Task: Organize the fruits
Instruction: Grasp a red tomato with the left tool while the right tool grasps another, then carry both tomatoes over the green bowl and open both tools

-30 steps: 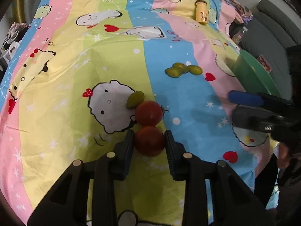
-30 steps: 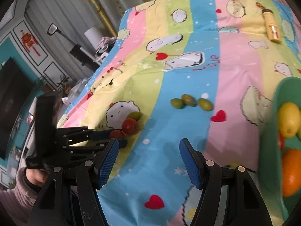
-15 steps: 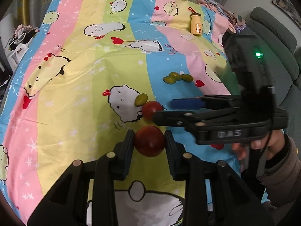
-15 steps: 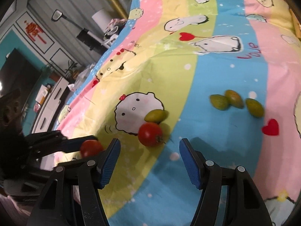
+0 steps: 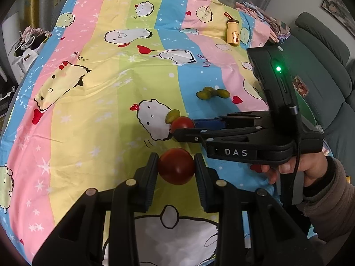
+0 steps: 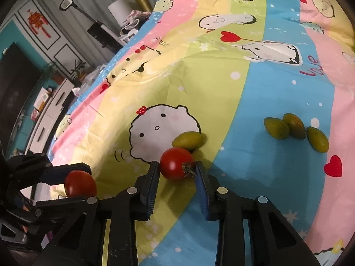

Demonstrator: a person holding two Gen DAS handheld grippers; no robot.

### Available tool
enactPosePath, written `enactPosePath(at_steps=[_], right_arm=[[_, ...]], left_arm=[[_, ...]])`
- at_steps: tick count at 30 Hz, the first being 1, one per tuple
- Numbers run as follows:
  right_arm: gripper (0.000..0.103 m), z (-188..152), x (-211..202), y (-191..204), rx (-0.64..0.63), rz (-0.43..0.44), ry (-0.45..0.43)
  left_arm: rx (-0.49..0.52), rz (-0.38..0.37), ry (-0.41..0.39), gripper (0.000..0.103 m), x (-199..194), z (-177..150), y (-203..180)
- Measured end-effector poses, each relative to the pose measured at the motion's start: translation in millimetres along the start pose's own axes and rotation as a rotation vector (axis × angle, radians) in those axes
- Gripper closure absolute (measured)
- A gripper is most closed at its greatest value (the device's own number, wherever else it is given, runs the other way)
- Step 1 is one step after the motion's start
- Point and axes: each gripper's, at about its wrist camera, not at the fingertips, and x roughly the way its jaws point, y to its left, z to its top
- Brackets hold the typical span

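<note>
Left gripper: nearest to the viewer, jaws closed snugly on a red tomato, held just above the striped cartoon bedsheet.
Same tomato from the other side: low left in the right wrist view, pinched between the left gripper's dark fingers.
Right gripper: jaws narrowed around a second red tomato that sits on the sheet, stem toward the blue pad; the fingers look to be touching it on both sides, though a firm grip cannot be confirmed.
Right hand: wrapped around the handle marked DAS.
Single green fruit: just behind the second tomato, touching or nearly so, at the edge of the white cartoon face.
Three green fruits: clustered on the blue stripe further right, near a red heart.
Yellow bottle: lying far off, near the sheet's back edge.
</note>
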Motion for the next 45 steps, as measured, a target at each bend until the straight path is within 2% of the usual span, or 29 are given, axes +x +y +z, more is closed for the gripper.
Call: enactPosePath(at_steps=[9, 22, 27, 37, 45], right_arm=[[0.07, -6.4, -31.7, -0.7, -0.014, -0.064, -0.078], [0.07, -29.8, -100.5, -20.5, 0.039, -0.128, -0.217], [0.07, -42.2, -123.1, -31.9, 0.072, -0.151, -0.267], [0.07, -68.4, -167.0, -69.4, 0.177, -0.253, -0.351], [0.07, -87.1, -197.1, -94.8, 0.244, -0.33, -0.409]], left_arm=[[-0.006, -0.02, -0.008, 0.071, -2.2, 3.2, -3.8], [0.037, -0.082, -0.028, 0.071, 0.1, 22.9, -40.3], [0.075, -0.115, -0.031, 0.071, 4.5, 33.7, -62.0], [0.151, -0.199, -0.034, 0.071, 21.7, 66.1, -113.9], [0.245, -0.254, -0.017, 0.071, 45.9, 89.0, -172.5]])
